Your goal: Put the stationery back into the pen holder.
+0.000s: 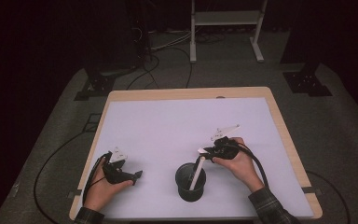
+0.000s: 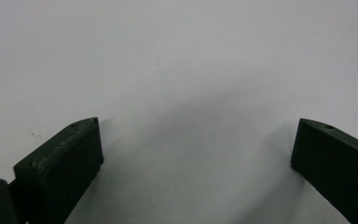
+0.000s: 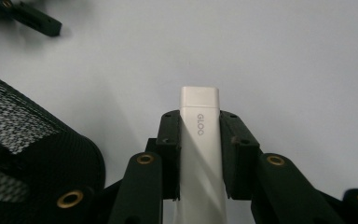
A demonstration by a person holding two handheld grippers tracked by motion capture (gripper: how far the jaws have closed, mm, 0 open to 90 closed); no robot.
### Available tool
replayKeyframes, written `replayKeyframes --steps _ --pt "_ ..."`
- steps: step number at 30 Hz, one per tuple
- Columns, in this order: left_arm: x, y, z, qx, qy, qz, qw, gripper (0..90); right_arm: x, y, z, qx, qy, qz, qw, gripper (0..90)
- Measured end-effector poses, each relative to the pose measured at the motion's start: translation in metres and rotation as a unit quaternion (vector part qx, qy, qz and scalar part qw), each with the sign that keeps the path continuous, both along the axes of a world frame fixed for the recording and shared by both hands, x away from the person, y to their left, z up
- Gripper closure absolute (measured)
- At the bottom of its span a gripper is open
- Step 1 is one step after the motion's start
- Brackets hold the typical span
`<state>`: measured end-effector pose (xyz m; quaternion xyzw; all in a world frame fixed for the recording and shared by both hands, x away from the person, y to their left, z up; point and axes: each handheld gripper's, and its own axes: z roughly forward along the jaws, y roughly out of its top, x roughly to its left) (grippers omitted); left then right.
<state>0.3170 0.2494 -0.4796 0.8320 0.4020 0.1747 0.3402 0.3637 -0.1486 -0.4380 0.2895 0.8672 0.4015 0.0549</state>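
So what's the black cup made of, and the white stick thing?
The black cup looks like metal or plastic mesh: its wall shows a fine grid of tiny holes, matte finish. The white stick looks like smooth, slightly glossy plastic, with "GLOO" printed on it, so probably a glue stick. The right gripper clamps it.

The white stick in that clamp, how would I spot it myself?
Start at the white-topped table, then the black mesh cup near its front edge. Leaning over the cup, in the right gripper, is the white glue stick, marked GLOO.
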Motion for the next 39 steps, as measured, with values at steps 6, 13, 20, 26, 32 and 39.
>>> replayKeyframes --steps 6,13,20,26,32,39 --pt "0.0 0.0 0.0 0.0 0.0 0.0 1.0 1.1 -0.004 -0.006 0.015 0.017 -0.019 -0.008 0.9996 70.6" --pt "0.0 0.0 0.0 0.0 0.0 0.0 1.0 1.1 -0.012 -0.015 0.033 0.034 -0.038 -0.02 0.9985 70.6" --pt "0.0 0.0 0.0 -0.003 -0.001 0.002 1.0 1.1 -0.021 -0.021 0.05 0.058 -0.05 -0.029 0.9966 70.6" --pt "0.0 0.0 0.0 -0.002 0.0 0.001 1.0 1.1 -0.029 -0.026 0.062 0.075 -0.06 -0.031 0.9949 70.6" --pt "0.0 0.0 0.0 0.0 0.001 0.0 1.0 1.1 -0.039 -0.03 0.075 0.083 -0.074 -0.035 0.9932 70.5" --pt "0.0 0.0 0.0 0.0 0.0 0.0 1.0 1.1 -0.051 -0.031 0.088 0.097 -0.084 -0.033 0.9912 70.5"
